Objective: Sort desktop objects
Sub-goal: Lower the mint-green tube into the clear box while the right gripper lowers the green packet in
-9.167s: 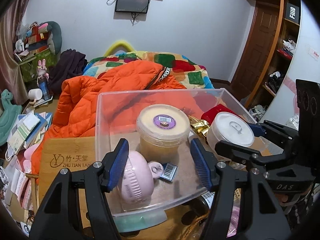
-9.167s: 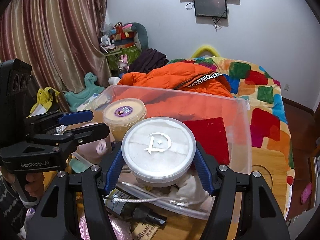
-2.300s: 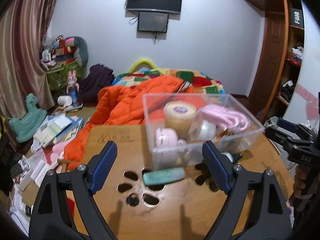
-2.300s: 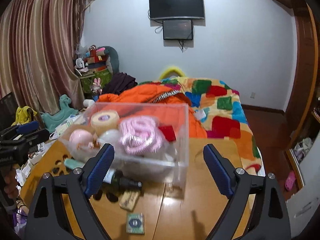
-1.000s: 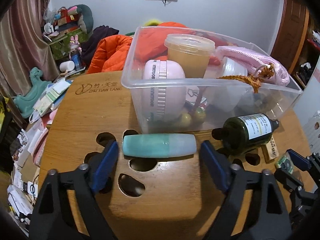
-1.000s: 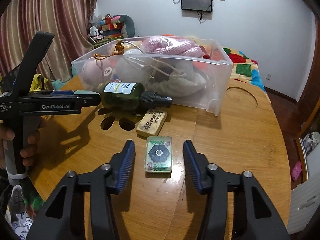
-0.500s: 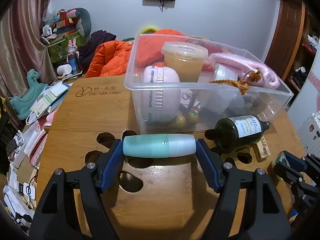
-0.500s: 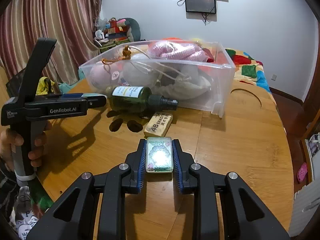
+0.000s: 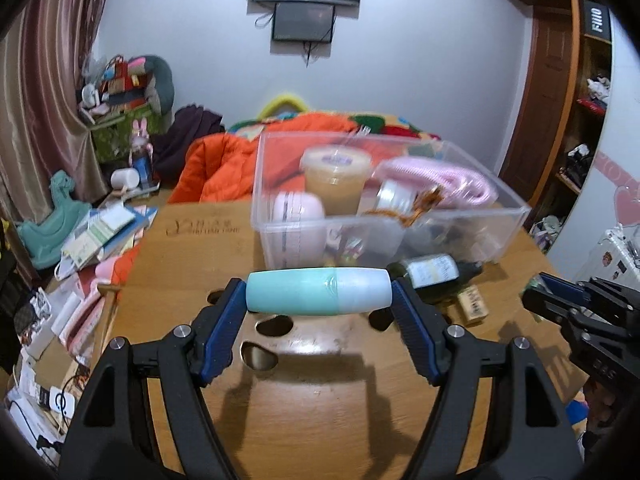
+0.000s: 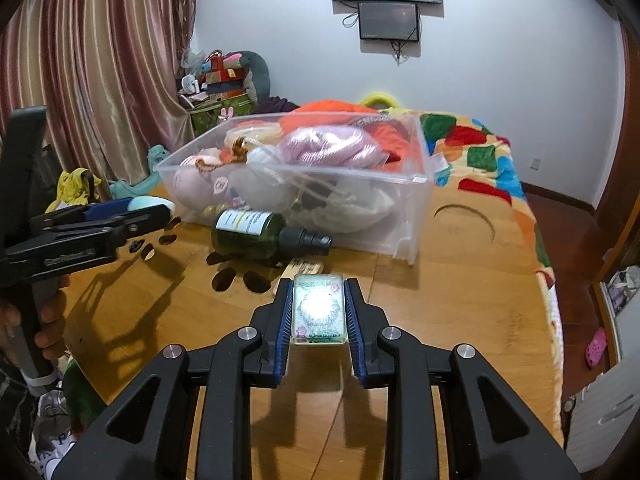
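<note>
My left gripper (image 9: 319, 304) is shut on a teal and white cylinder (image 9: 318, 291) held crosswise above the wooden table (image 9: 320, 400), short of the clear plastic bin (image 9: 508, 216). My right gripper (image 10: 319, 312) is shut on a small green patterned box (image 10: 319, 310) and holds it above the table (image 10: 460, 320). The bin (image 10: 416, 196) holds a pink round case (image 9: 298, 210), a tan tub (image 9: 336, 176), a white jar and a pink knit item (image 10: 328, 146). The left gripper shows in the right wrist view (image 10: 152, 210).
A dark green spray bottle (image 10: 264, 234) and a tan eraser (image 9: 474, 304) lie on the table in front of the bin. The table has paw-shaped cut-out holes (image 9: 260, 354). A bed with an orange jacket (image 9: 216, 168) lies behind. Clutter covers the floor at left.
Both grippers have lifted with their objects: the left raised the cylinder off the table, the right raised the green box. Earlier still, both closed on these objects.
</note>
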`<state>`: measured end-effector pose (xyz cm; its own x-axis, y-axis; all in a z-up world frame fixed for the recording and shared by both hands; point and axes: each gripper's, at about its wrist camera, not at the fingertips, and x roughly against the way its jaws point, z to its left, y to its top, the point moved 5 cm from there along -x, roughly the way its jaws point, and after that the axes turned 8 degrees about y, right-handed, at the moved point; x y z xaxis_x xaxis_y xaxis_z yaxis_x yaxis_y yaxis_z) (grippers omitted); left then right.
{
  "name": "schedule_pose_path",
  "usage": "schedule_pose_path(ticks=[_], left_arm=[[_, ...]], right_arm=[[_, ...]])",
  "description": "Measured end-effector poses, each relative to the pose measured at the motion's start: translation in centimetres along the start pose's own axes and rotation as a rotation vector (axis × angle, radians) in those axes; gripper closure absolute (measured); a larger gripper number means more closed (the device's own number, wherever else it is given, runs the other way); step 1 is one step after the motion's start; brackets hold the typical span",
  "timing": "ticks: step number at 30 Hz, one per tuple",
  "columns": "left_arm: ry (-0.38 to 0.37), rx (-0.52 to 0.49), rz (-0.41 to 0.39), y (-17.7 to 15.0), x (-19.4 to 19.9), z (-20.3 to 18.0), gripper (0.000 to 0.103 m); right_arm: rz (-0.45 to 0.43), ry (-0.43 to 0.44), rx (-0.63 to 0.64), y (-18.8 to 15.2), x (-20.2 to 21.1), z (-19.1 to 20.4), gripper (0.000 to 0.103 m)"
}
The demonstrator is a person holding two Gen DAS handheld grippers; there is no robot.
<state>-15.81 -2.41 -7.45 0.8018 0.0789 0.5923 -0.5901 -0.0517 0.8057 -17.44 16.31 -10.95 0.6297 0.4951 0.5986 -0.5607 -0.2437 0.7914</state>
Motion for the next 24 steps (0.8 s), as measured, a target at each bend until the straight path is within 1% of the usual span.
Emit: schedule_pose_path(ticks=[4, 10, 17, 24], left_arm=[[-0.036, 0.006, -0.041, 1.3, 1.2, -0.2, 0.03], [-0.055, 0.017, -0.082, 2.6, 2.2, 0.2, 0.03], [-0.057, 0.044, -0.09, 4.0, 1.4, 1.3, 0.03], [-0.074, 0.044, -0.086, 5.1, -0.2, 1.1, 0.03]], right_arm=[[-0.018, -0.024, 0.018, 1.4, 0.7, -0.5, 0.081], [-0.053, -0.045, 0.069, 3.5, 1.6, -0.5, 0.081], [-0.095, -0.059, 0.117, 6.5, 1.5, -1.1, 0.081], [-0.113, -0.062, 0.113, 9.1, 0.2, -2.3, 0.081]])
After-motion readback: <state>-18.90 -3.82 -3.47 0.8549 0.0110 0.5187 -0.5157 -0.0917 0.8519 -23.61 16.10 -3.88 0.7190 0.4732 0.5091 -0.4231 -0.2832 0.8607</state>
